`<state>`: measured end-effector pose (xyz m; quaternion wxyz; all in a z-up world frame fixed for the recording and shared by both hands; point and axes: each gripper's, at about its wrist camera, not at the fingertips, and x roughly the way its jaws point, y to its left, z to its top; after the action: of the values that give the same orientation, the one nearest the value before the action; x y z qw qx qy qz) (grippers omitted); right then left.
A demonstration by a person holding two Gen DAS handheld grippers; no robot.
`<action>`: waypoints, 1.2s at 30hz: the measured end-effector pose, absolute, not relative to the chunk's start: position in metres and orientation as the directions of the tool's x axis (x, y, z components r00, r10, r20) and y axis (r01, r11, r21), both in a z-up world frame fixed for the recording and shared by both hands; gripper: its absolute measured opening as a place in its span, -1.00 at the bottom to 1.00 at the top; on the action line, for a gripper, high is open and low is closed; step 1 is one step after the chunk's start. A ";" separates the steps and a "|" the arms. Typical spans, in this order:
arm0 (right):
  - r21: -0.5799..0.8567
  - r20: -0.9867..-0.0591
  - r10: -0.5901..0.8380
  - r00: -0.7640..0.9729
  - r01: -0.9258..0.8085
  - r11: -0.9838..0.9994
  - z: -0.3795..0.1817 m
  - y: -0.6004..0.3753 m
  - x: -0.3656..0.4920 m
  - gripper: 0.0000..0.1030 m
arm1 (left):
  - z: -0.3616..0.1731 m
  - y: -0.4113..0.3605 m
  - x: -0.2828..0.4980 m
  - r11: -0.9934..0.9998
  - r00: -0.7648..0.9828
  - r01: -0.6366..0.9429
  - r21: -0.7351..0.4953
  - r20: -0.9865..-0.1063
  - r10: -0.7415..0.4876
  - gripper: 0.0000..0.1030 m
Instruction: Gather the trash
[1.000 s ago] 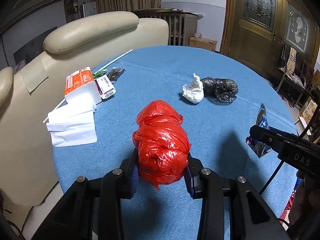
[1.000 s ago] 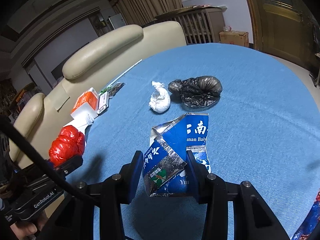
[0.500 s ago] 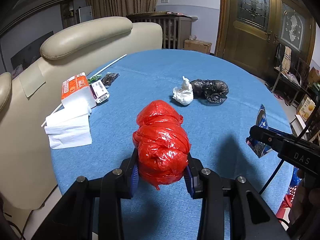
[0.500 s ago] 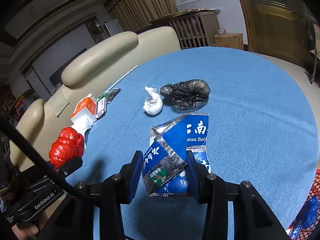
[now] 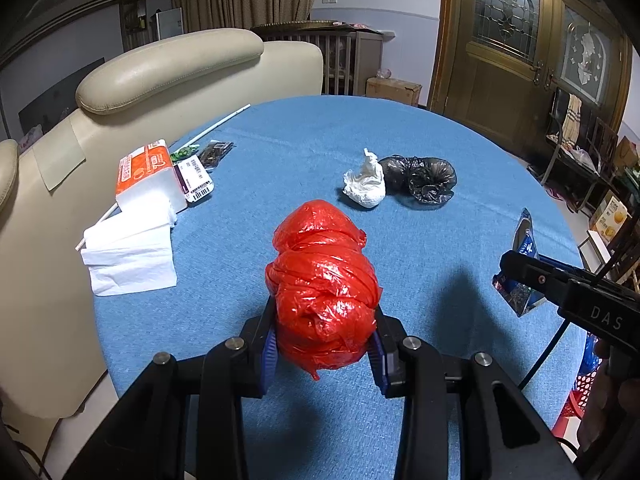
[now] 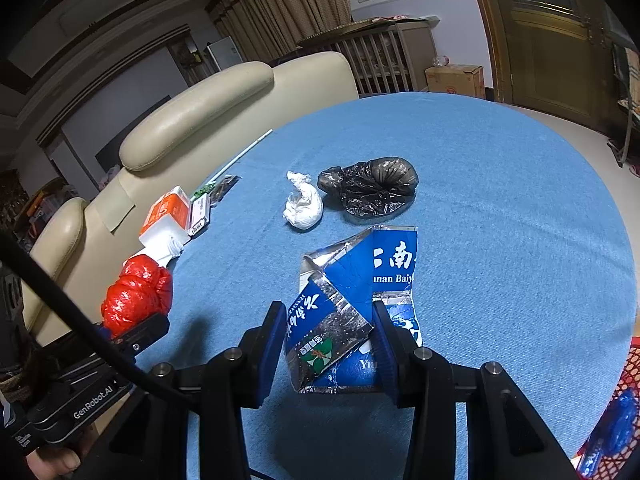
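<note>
My left gripper (image 5: 322, 350) is shut on a crumpled red plastic bag (image 5: 322, 292) and holds it above the near part of the blue table (image 5: 280, 152). My right gripper (image 6: 328, 344) is shut on a torn blue and silver foil packet (image 6: 356, 296), also held above the table. The red bag also shows at the left of the right wrist view (image 6: 136, 294). The packet shows at the right of the left wrist view (image 5: 520, 272). A white crumpled wad (image 5: 364, 184) and a black plastic bag (image 5: 420, 178) lie side by side farther out on the table.
An orange and white tissue pack (image 5: 148, 176) with loose tissues (image 5: 128, 252), a small labelled pack (image 5: 196, 178) and a long white stick (image 5: 216, 124) lie at the table's left edge. A cream sofa (image 5: 168, 72) stands behind. A red basket (image 6: 616, 412) sits low at the right.
Both grippers have pulled back and up with their loads. The white wad and the black bag look farther away, and more of the table's near edge and the red basket shows.
</note>
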<state>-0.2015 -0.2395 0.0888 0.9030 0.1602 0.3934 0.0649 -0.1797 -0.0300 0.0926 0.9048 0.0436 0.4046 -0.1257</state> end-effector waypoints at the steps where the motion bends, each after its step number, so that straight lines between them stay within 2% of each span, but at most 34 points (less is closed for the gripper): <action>1: 0.339 -0.691 0.242 0.681 0.010 0.941 0.089 -0.239 -0.201 -0.12 | 0.092 -0.030 -0.179 0.964 0.640 0.263 -0.025 -0.744 -0.194 -0.23; 20: 0.324 -0.718 0.232 0.656 0.019 0.946 0.082 -0.233 -0.190 -0.12 | 0.079 -0.028 -0.167 0.962 0.615 0.268 -0.047 -0.760 -0.208 -0.23; 36: 0.332 -0.705 0.233 0.670 0.021 0.943 0.087 -0.237 -0.195 -0.12 | 0.082 -0.031 -0.169 0.961 0.623 0.276 -0.034 -0.755 -0.205 -0.24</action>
<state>-0.1947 -0.2370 0.0869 0.8999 0.1582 0.4022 0.0589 -0.1691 -0.0314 0.0823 0.8998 0.0426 0.4132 -0.1336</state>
